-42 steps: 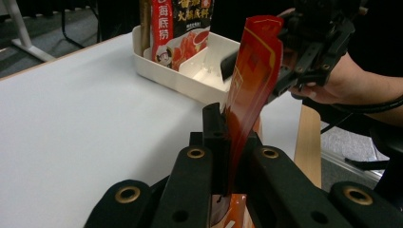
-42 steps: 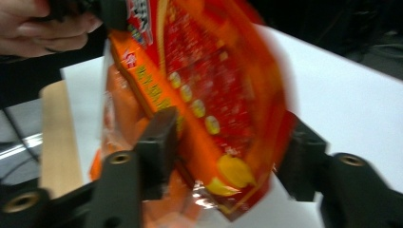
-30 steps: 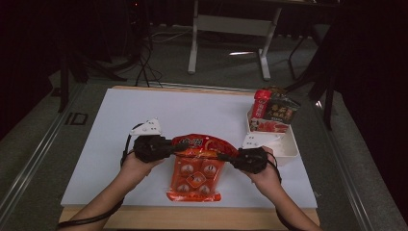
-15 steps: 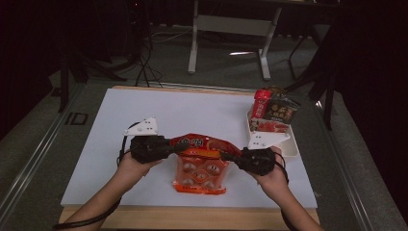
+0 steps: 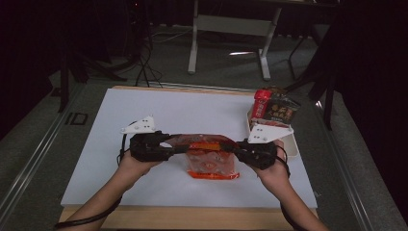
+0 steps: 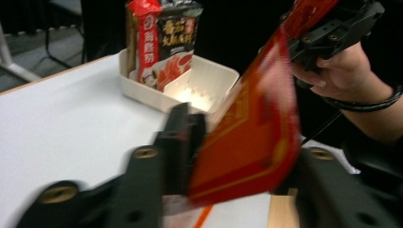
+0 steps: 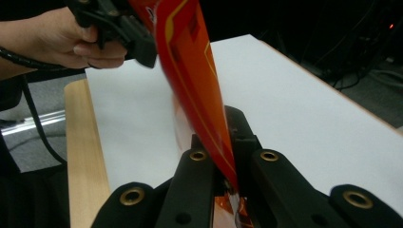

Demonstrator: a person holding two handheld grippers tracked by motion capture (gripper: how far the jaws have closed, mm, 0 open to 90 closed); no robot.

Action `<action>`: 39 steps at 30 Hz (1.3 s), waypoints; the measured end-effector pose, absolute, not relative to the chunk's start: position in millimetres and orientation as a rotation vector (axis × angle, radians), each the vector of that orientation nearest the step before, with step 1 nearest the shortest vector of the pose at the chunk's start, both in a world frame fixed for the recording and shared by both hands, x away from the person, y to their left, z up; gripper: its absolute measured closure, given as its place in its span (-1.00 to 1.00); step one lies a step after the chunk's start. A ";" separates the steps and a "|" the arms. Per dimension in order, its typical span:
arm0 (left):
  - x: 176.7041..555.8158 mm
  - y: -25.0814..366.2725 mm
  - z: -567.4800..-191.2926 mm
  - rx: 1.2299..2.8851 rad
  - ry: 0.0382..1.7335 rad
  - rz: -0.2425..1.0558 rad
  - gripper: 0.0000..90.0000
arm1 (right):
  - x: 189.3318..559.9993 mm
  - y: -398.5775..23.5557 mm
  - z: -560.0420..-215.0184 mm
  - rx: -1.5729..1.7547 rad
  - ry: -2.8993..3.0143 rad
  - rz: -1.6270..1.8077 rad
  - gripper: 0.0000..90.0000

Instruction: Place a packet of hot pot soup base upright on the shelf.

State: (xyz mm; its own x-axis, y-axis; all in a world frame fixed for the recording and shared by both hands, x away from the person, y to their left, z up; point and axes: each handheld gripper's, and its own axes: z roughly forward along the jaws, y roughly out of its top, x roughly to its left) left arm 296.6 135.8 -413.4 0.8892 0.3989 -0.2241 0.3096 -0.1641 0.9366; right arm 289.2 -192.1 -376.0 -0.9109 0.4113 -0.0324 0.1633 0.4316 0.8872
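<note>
A red snack bag (image 5: 211, 156) hangs between my two grippers just above the white table sheet (image 5: 192, 113). My left gripper (image 5: 169, 147) is shut on the bag's left top corner, and my right gripper (image 5: 237, 150) is shut on its right top corner. In the left gripper view the bag (image 6: 247, 137) sits between the black jaws of the left gripper (image 6: 247, 156), with the other hand and the right gripper (image 6: 332, 28) beyond. In the right gripper view the right gripper (image 7: 223, 156) pinches the bag's edge (image 7: 190, 71), and the left gripper (image 7: 119, 28) holds the far end.
A white tray (image 5: 291, 142) stands at the table's right edge with upright snack packets (image 5: 274, 108) in its far end. It is also in the left gripper view, tray (image 6: 218, 76) and packets (image 6: 161, 42). A wooden table edge (image 5: 192, 217) runs along the front.
The bag's lower end has come up off the sheet as both grippers raised it. The grippers have drawn slightly apart, and the top edge is now taut.
</note>
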 end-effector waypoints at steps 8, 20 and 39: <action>299.1 146.8 -424.1 1.674 0.611 0.039 -0.73 | 290.2 -200.1 -362.8 0.501 2.412 1.498 1.00; 293.0 152.7 -452.2 1.756 0.663 0.128 -0.97 | 290.9 -213.6 -339.0 0.529 2.325 1.535 1.00; 258.7 180.0 -491.5 1.720 0.732 0.239 -0.96 | 307.9 -257.2 -285.9 0.626 2.131 1.568 1.00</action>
